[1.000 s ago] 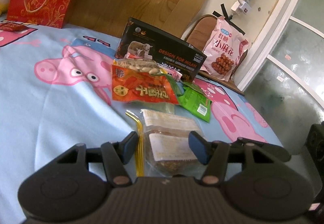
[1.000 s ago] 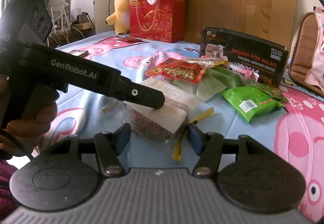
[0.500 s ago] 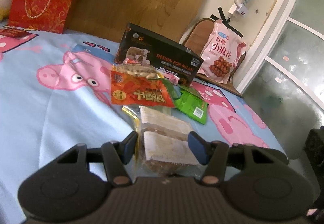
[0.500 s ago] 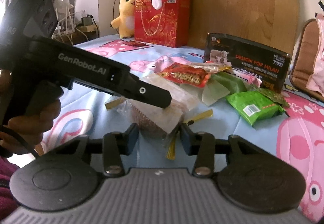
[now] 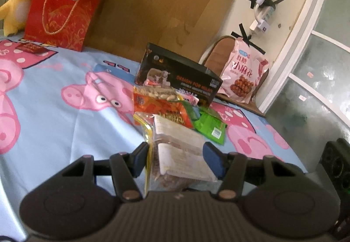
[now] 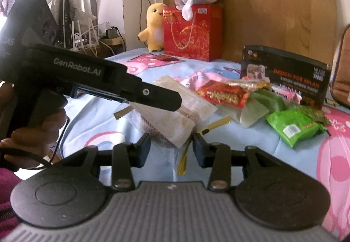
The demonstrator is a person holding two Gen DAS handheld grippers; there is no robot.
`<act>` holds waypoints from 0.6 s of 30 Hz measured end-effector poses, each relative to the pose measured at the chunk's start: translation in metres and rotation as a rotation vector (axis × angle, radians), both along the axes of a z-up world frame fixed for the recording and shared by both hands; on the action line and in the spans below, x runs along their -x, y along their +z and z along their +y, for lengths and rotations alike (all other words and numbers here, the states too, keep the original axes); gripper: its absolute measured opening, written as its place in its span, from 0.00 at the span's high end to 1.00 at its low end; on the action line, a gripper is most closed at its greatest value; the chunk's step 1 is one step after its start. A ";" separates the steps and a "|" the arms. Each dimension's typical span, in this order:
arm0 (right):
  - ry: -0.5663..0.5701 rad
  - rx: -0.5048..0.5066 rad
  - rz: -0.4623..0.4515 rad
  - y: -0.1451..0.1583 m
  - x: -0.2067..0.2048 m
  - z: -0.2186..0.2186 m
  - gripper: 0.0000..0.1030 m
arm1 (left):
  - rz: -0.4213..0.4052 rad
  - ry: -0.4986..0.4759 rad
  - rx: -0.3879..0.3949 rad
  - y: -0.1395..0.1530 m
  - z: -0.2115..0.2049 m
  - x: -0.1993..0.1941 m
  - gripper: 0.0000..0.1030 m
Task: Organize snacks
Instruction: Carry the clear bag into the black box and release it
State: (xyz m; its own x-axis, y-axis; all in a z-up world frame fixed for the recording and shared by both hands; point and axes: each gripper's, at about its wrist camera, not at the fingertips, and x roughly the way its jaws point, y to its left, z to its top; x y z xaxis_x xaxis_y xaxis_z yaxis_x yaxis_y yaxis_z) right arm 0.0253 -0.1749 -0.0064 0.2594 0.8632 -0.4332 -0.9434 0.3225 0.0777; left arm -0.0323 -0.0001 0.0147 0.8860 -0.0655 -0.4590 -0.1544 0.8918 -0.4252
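Both grippers on the clear snack bag (image 5: 179, 154).
My left gripper (image 5: 178, 159) pinches it; my right gripper (image 6: 171, 146) has just been closing and now nips its near corner.

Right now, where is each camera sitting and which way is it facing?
Left wrist: on the left tongs, facing over the clear zip bag between its fingers toward the black box; only its fingers show.
Right wrist: on the right tongs, aimed at the same zip bag; the left tongs and a hand show.
Shared: zip bag, black box, red gift bag.
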 end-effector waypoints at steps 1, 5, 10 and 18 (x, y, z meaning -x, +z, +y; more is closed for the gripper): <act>0.001 -0.005 -0.007 0.002 0.000 0.000 0.56 | -0.007 0.003 -0.004 0.002 0.000 0.001 0.47; 0.012 -0.033 -0.033 0.009 -0.001 0.002 0.56 | -0.038 0.020 -0.026 0.014 0.000 0.005 0.47; 0.014 -0.074 -0.075 0.021 -0.009 0.008 0.56 | -0.067 0.045 -0.054 0.028 0.005 -0.004 0.47; -0.027 -0.087 -0.101 0.027 -0.027 0.009 0.56 | -0.069 0.022 -0.063 0.032 0.007 -0.032 0.47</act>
